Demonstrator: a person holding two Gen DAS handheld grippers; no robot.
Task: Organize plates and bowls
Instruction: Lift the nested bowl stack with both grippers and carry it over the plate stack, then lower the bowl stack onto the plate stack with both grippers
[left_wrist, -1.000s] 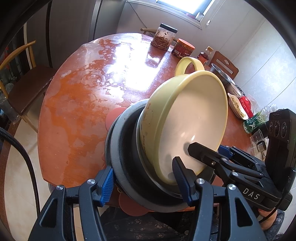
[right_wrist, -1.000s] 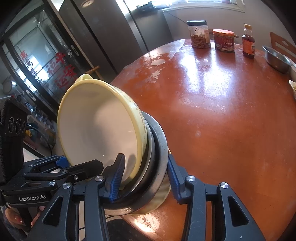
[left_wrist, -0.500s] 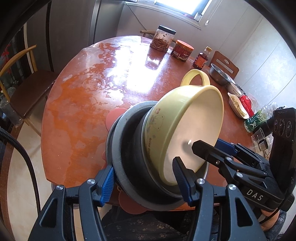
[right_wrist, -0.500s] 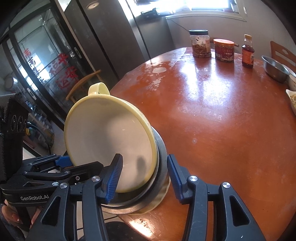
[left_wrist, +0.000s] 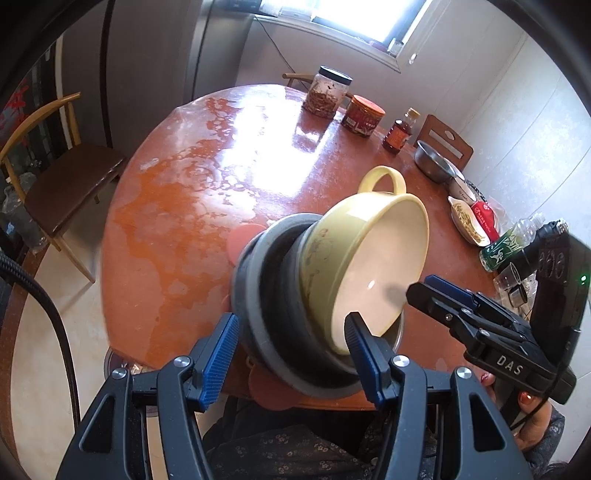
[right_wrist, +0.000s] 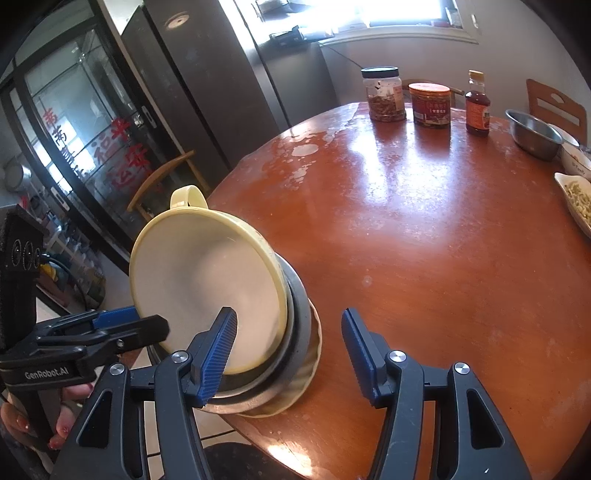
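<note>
A yellow bowl (left_wrist: 369, 258) with a loop handle sits nested in dark grey bowls (left_wrist: 258, 302) at the near edge of the round red-brown table (left_wrist: 177, 229). In the right wrist view the yellow bowl (right_wrist: 207, 280) rests in a metal bowl (right_wrist: 300, 325) on a pale scalloped plate (right_wrist: 314, 354). My left gripper (left_wrist: 291, 317) hovers over the stack's near side, with a gap at its left finger. My right gripper (right_wrist: 288, 311) has its jaws opening: one finger is over the bowl's inside, the other stands apart over bare table. Neither presses on the stack.
At the table's far side stand a nut jar (left_wrist: 330, 92), a red can (left_wrist: 362, 114), a sauce bottle (left_wrist: 400, 133) and a steel bowl (left_wrist: 434, 162). A dish of food (left_wrist: 465, 221) and a green bottle (left_wrist: 502, 247) are at the right. A wooden chair (left_wrist: 62, 177) stands on the left.
Both grippers have drawn up and back from the stack, which looks smaller now. The right gripper's jaws have widened, and its outer finger has come off the stack's side.
</note>
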